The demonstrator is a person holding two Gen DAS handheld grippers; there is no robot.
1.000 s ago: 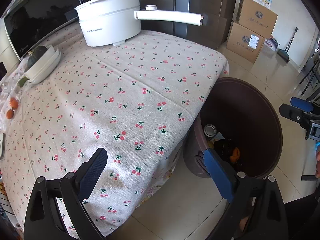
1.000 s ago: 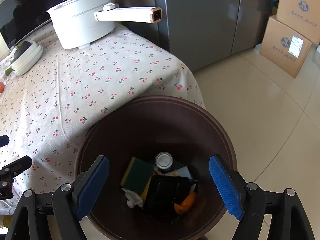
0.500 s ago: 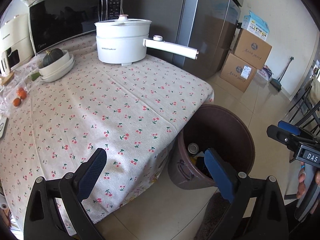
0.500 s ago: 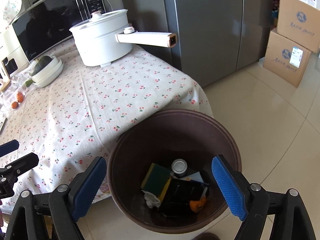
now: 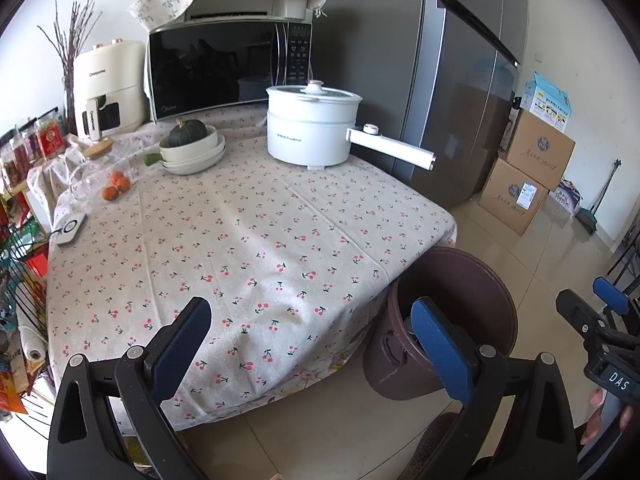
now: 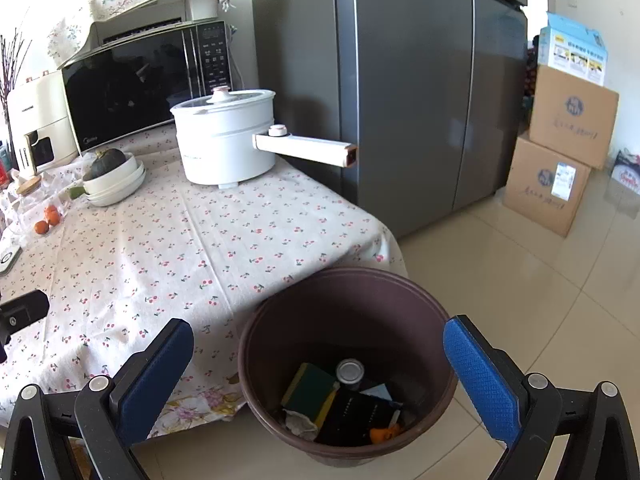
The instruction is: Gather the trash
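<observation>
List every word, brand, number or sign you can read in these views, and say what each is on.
"DAS": label on the right gripper body, left wrist view.
Brand on the cream appliance: too blurred to spell.
Microwave logo and keypad: too small to read.
Grey print on the white pot: unreadable.
Marks and stickers on the cardboard boxes: illegible.
Jar labels: illegible.

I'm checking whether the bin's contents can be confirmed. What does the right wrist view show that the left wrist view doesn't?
Only the right wrist view looks into the brown bin: a can, a green sponge, a black packet, crumpled paper and an orange scrap. Only the left wrist view shows the wire rack beside the table and the right tongs. Both show the cherry-print tablecloth, white pot, microwave and fridge.
</observation>
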